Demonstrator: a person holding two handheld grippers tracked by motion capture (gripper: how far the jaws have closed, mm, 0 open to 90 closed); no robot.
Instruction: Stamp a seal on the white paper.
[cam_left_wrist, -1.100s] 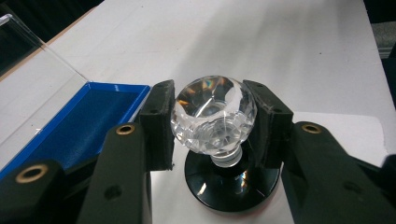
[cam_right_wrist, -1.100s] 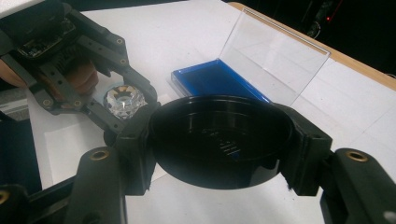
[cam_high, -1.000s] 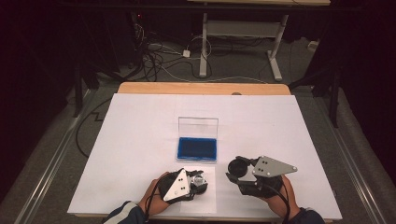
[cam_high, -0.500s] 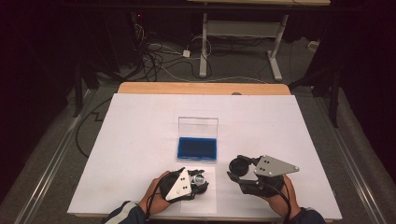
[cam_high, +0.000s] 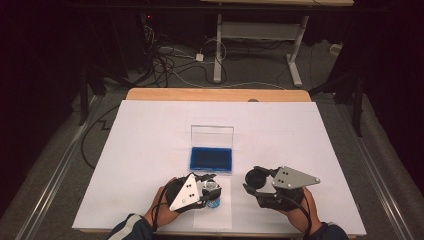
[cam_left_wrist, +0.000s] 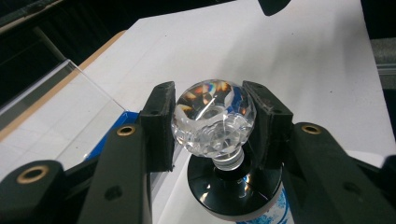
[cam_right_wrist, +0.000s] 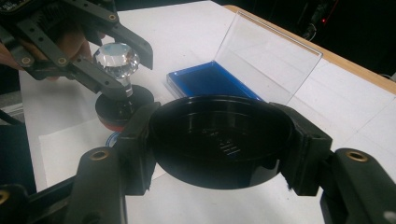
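My left gripper (cam_high: 212, 186) is shut on the clear faceted knob (cam_left_wrist: 213, 119) of a round stamp. The stamp's black body (cam_left_wrist: 236, 189) with a blue-and-white label hangs below the pads (cam_left_wrist: 159, 126). The stamp sits low over a loose white sheet (cam_high: 215, 212); I cannot tell whether it touches. My right gripper (cam_high: 256, 179) is shut on a round black cap (cam_right_wrist: 219, 140), held by its rim to the right of the stamp. The right gripper view also shows the left gripper (cam_right_wrist: 119, 60) with the knob (cam_right_wrist: 116, 59).
An open case with a blue pad (cam_high: 211, 159) lies just beyond both grippers, its clear lid (cam_high: 212, 136) standing upright behind it. White paper covers the table (cam_high: 150, 130), whose wooden far edge (cam_high: 215, 94) shows. Cables and table legs lie on the floor beyond.
The left hand has shifted slightly with the stamp in its grip. The right hand and the cap have stayed where they were.
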